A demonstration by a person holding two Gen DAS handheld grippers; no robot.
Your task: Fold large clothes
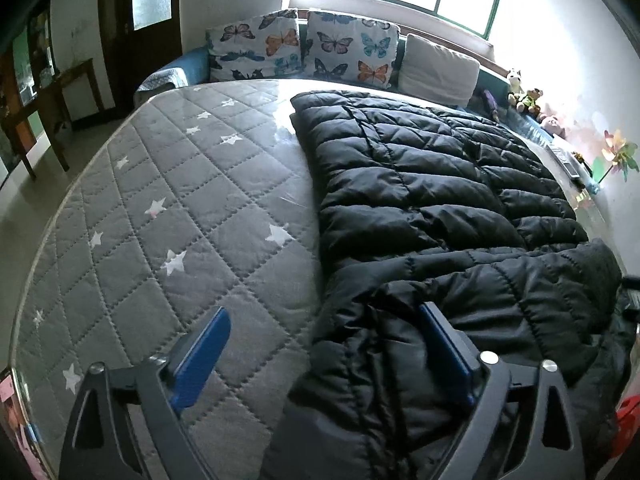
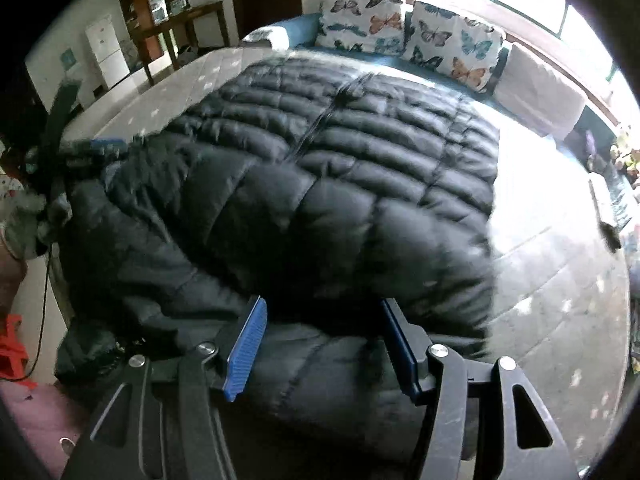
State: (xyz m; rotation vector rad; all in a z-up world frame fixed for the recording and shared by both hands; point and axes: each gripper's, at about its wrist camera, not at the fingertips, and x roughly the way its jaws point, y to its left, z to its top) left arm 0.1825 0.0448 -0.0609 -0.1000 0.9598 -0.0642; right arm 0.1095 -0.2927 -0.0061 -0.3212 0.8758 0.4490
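Both tools gape, unclenched: the left tool straddles the black puffer coat's near edge on the bed; the right tool flanks a bulging fold.

Bare mattress left of jacket (pillows behind).

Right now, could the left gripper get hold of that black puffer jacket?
Probably yes. The left gripper is open, and the black puffer jacket on the quilted mattress bunches up between its fingers, its near edge against the right finger. Nothing blocks it.
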